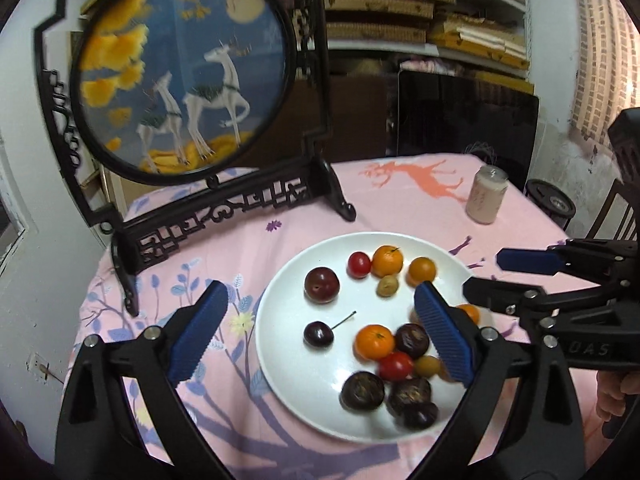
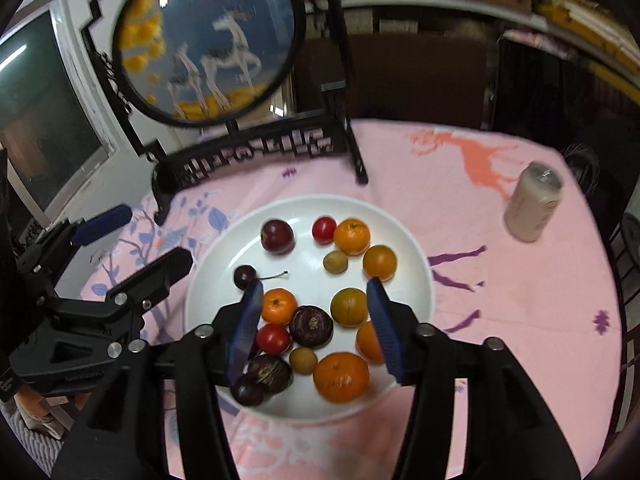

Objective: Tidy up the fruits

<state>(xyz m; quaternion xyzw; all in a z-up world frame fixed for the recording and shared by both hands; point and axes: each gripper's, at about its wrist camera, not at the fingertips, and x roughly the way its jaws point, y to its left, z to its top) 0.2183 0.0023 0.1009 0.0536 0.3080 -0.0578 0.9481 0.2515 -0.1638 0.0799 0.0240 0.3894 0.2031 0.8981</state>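
Lower spread right gripper [image 2: 316,328] squarely over dark fruit [image 2: 311,326] mid-plate [image 2: 416,248]; keep left gripper [image 1: 320,336], also spread, clear.

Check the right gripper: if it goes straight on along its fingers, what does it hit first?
Probably the fruit pile on the white plate. The right gripper is open, and between its fingers lie the dark purple fruit and a greenish-yellow fruit. Which it touches first is unclear, since depth is hard to judge.

Pink tablecloth [image 2: 500,280] bears three things — plate [image 2: 416,248], can [image 2: 534,206], embroidered screen [image 2: 256,148].
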